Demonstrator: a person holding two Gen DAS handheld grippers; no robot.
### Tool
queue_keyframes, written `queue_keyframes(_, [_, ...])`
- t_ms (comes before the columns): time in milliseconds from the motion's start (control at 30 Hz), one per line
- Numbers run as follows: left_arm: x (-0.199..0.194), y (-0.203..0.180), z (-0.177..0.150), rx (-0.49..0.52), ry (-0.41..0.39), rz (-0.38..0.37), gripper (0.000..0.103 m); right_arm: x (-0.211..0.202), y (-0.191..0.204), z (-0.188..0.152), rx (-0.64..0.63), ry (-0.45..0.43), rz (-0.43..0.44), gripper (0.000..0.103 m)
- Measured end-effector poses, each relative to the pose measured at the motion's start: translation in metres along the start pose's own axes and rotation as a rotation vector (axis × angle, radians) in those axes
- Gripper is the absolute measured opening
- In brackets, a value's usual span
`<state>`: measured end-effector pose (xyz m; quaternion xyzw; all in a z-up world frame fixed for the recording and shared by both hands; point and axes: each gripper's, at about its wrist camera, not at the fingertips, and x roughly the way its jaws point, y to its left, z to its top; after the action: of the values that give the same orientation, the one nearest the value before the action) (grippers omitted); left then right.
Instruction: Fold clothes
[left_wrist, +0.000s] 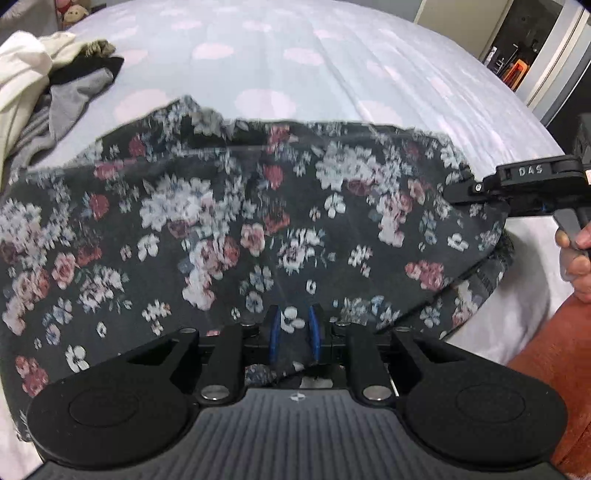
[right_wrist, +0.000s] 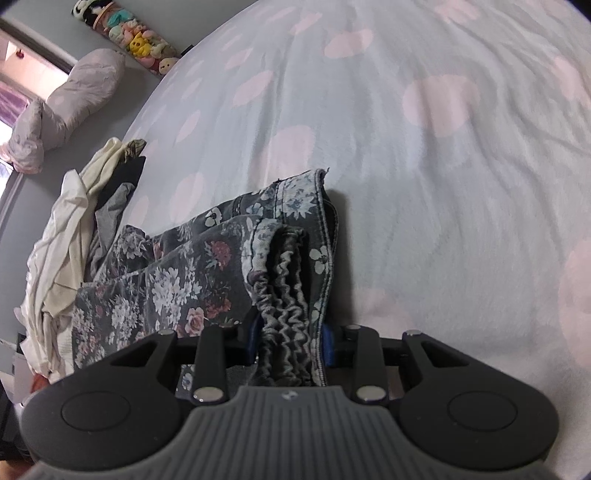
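Observation:
A dark garment with a floral print (left_wrist: 236, 229) is stretched across the bed between my two grippers. My left gripper (left_wrist: 293, 328) is shut on its near edge, the cloth pinched between the blue pads. In the left wrist view my right gripper (left_wrist: 458, 194) holds the garment's right end, with a person's hand (left_wrist: 576, 258) on its handle. In the right wrist view the right gripper (right_wrist: 290, 341) is shut on the bunched elastic waistband (right_wrist: 286, 295) of the floral garment (right_wrist: 177, 288), several layers thick between its blue pads.
The bed has a pale blue sheet with pink dots (left_wrist: 295, 55). A pile of white, grey and black clothes (left_wrist: 40, 85) lies at the left, also the clothes pile (right_wrist: 74, 229). A pillow (right_wrist: 70, 99) and plush toys (right_wrist: 136, 37) sit far off. An orange surface (left_wrist: 554, 369) is at the right.

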<state>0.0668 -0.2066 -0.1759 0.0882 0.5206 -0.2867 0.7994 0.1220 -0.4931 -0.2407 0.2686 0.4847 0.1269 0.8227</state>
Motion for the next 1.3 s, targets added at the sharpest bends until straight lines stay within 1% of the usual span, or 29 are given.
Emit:
queue_keyframes(100, [0.010, 0.002, -0.003, 0.010, 0.006, 0.000, 0.015, 0.000, 0.003, 0.000, -0.020, 0.000, -0.012, 0.034])
queue_keyframes(167, [0.010, 0.001, -0.002, 0.017, 0.007, 0.004, 0.015, 0.000, 0.005, 0.000, -0.030, 0.001, -0.021, 0.033])
queue_keyframes(300, [0.006, 0.003, -0.004, 0.004, -0.002, -0.008, 0.015, -0.005, 0.017, 0.002, -0.070, -0.009, -0.049, 0.026])
queue_keyframes(367, [0.003, 0.007, -0.004, -0.012, -0.008, -0.021, 0.015, -0.011, 0.023, 0.003, -0.074, -0.024, -0.052, 0.024])
queue_keyframes(500, [-0.004, 0.015, -0.004, -0.046, -0.023, -0.035, 0.015, -0.027, 0.032, 0.007, -0.035, -0.046, -0.024, 0.024])
queue_keyframes(600, [-0.017, 0.025, -0.002, -0.072, -0.050, -0.044, 0.015, -0.039, 0.045, 0.011, -0.025, -0.050, -0.003, 0.023])
queue_keyframes(700, [-0.035, 0.040, 0.003, -0.099, -0.090, -0.027, 0.015, -0.050, 0.062, 0.016, -0.027, -0.049, 0.025, 0.023])
queue_keyframes(900, [-0.066, 0.084, 0.008, -0.130, -0.138, 0.072, 0.015, -0.067, 0.113, 0.030, -0.072, -0.033, 0.073, 0.023])
queue_keyframes(1067, [-0.083, 0.126, 0.001, -0.177, -0.147, 0.134, 0.015, -0.066, 0.164, 0.037, -0.116, -0.023, 0.104, 0.023])
queue_keyframes(1200, [-0.096, 0.153, -0.006, -0.222, -0.165, 0.161, 0.015, -0.052, 0.204, 0.032, -0.156, -0.004, 0.119, 0.023])
queue_keyframes(1300, [-0.100, 0.166, -0.012, -0.251, -0.175, 0.155, 0.015, -0.036, 0.236, 0.025, -0.190, 0.016, 0.124, 0.023])
